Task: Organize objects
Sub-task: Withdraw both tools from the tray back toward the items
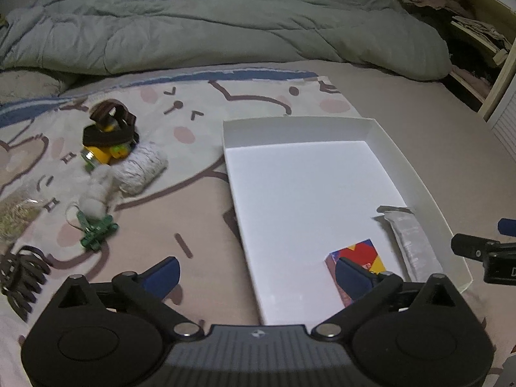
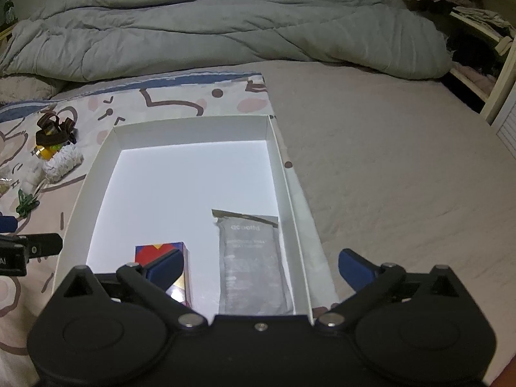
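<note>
Both grippers, L (image 1: 254,274) and R (image 2: 261,266), spread wide, holding nothing. In tray (image 2: 96,158): box (image 2: 180,258) at 6 o'clock, pouch (image 2: 251,258) beside it. Loose pile (image 1: 106,167) at 10 o'clock, tangled w/ yarn (image 1: 142,171); risk: snagging neighbours, clip (image 1: 96,229) slipping on soft bedding.

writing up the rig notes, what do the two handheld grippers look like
Both match: the left gripper and right gripper have matte black plastic bodies with two round discs, black linkage arms on silver pivot pins, and dark blue finger pads. The left body carries a small silver emblem.
</note>
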A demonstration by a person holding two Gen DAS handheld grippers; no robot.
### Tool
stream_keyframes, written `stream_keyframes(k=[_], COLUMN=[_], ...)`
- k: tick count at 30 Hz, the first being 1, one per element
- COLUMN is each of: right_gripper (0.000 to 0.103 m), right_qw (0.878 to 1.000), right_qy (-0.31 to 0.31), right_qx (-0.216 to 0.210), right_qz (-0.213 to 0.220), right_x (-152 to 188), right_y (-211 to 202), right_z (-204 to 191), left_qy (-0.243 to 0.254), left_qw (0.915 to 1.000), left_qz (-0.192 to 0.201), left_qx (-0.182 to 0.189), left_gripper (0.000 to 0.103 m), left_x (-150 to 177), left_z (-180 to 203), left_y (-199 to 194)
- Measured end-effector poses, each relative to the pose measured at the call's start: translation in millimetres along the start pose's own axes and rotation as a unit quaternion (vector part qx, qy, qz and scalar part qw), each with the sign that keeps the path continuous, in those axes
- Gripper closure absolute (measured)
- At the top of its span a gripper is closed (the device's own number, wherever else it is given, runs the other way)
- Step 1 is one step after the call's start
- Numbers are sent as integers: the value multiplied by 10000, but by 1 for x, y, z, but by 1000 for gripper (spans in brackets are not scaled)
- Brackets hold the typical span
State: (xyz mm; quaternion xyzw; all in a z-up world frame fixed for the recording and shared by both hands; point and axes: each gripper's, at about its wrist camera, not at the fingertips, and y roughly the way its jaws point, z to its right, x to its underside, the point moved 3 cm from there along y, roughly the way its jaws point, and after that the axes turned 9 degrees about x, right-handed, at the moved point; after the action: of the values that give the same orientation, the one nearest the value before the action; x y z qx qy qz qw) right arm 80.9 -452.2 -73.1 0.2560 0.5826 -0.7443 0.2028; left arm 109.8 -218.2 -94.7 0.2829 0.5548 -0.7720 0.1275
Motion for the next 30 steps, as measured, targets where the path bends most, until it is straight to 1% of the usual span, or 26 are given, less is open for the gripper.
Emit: stream_keyframes(k=[9, 15, 26, 30], right_gripper=[0, 0, 0, 0], right_qw=[9997, 9989, 9953, 9937], right_qy=[-61, -143, -482, -530], right_qx=[-175, -298, -660, -843], right_qz=[183, 320, 517, 521], right_x=[-15, -28, -53, -59], right_y=[-12, -20, -36, -39], right_z=[-19, -42, -108, -135], left_qy=[-20, -14, -190, -275], left_qw=[9997, 9987, 9955, 9935], left_qz=[212, 329, 509, 566], left_qx=[-156, -379, -776, -948], left_gripper=[1, 1, 1, 1], left_x=[-11, -17, -19, -17], left_z=[-25, -52, -118, -144], left_y=[-28, -48, -88, -101])
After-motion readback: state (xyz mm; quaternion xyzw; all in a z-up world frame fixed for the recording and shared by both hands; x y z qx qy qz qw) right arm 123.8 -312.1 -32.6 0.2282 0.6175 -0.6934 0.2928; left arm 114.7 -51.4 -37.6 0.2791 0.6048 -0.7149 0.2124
